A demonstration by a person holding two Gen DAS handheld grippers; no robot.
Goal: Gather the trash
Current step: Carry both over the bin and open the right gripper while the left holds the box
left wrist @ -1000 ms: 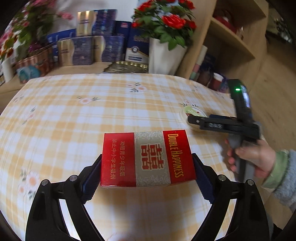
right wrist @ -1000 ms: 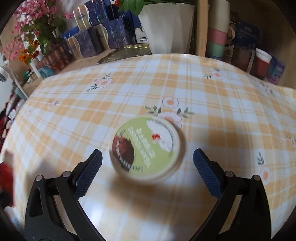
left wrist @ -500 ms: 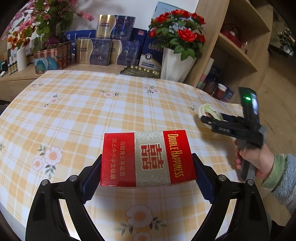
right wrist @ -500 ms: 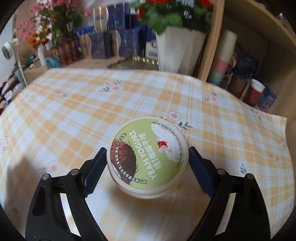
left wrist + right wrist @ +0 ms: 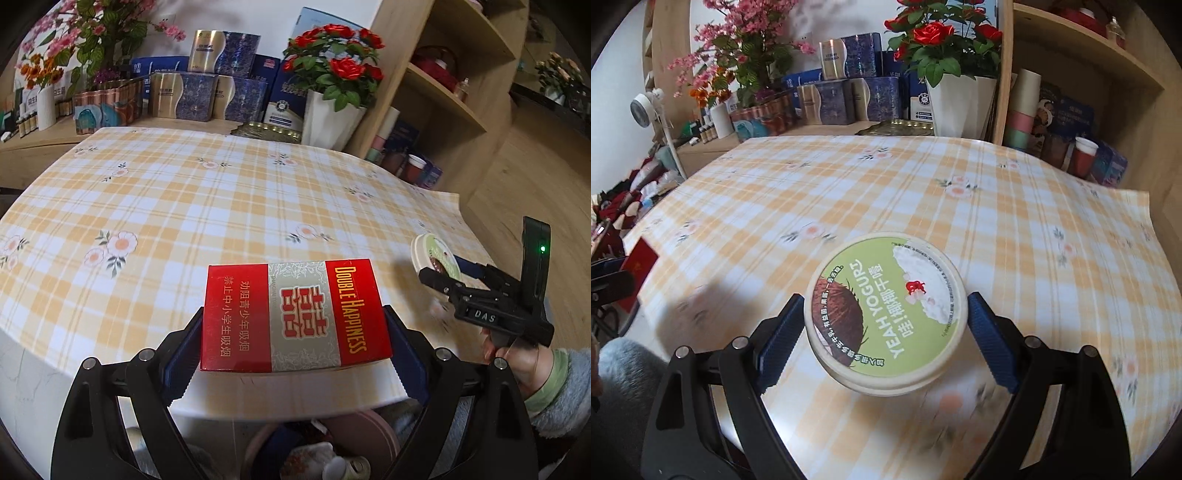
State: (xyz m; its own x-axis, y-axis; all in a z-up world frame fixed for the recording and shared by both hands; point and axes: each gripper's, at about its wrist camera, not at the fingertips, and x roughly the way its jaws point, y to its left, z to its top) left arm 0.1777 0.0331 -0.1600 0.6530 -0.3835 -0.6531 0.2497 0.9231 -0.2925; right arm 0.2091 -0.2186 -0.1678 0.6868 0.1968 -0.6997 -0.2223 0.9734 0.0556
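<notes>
The left gripper [image 5: 295, 343] pinches a red cigarette box [image 5: 295, 315] between its blue pads, holding it above the near edge of the checked tablecloth [image 5: 184, 206] — a bin [image 5: 317, 446] with rubbish shows below at 6 o'clock. At 3 o'clock in the left wrist view, the right gripper [image 5: 886, 338] squeezes a round yogurt tub [image 5: 886, 312] by its sides, lifted off the cloth. A white pot of red roses [image 5: 328, 122] stands at 12 o'clock.

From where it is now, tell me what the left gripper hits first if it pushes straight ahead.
Holding the cigarette box, the left gripper looks lifted above the checked tablecloth. Straight ahead seems free until the blue gift boxes at the far edge, though height is uncertain.
</notes>
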